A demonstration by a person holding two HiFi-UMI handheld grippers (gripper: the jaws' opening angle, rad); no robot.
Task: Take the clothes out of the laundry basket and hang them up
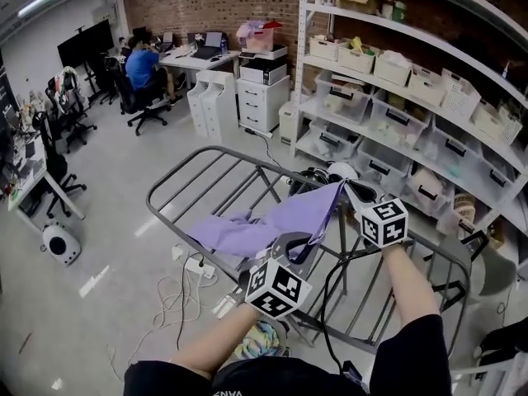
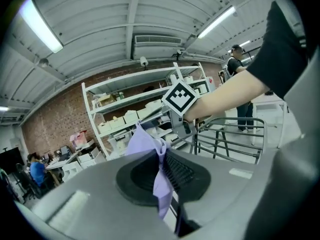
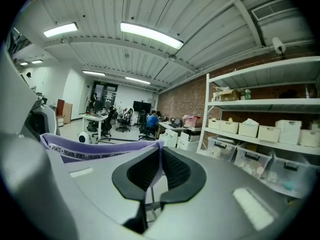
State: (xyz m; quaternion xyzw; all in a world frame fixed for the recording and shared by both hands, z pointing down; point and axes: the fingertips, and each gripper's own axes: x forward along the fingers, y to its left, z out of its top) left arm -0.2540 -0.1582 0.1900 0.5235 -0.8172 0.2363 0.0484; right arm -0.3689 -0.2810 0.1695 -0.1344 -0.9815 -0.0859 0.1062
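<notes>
A light purple garment [image 1: 264, 225] hangs stretched between my two grippers above a grey metal drying rack [image 1: 213, 149]. My left gripper [image 1: 299, 246] is shut on one end of it. The cloth [image 2: 150, 141] bunches between the left gripper's [image 2: 162, 159] dark pads and dangles below them. My right gripper [image 1: 351, 190] is shut on the other end, a printed waistband [image 3: 95, 151] that runs left from the right gripper's [image 3: 159, 156] pads. The right gripper's marker cube [image 2: 180, 98] shows in the left gripper view. A colourful bundle of cloth [image 1: 264, 338] lies low between my arms.
White shelving [image 1: 396, 81] full of storage bins fills the right side. Cables and a power strip [image 1: 198, 266] lie on the floor left of the rack. White drawer units [image 1: 262, 97] and desks with a seated person [image 1: 142, 68] stand at the back. Office chairs line the left.
</notes>
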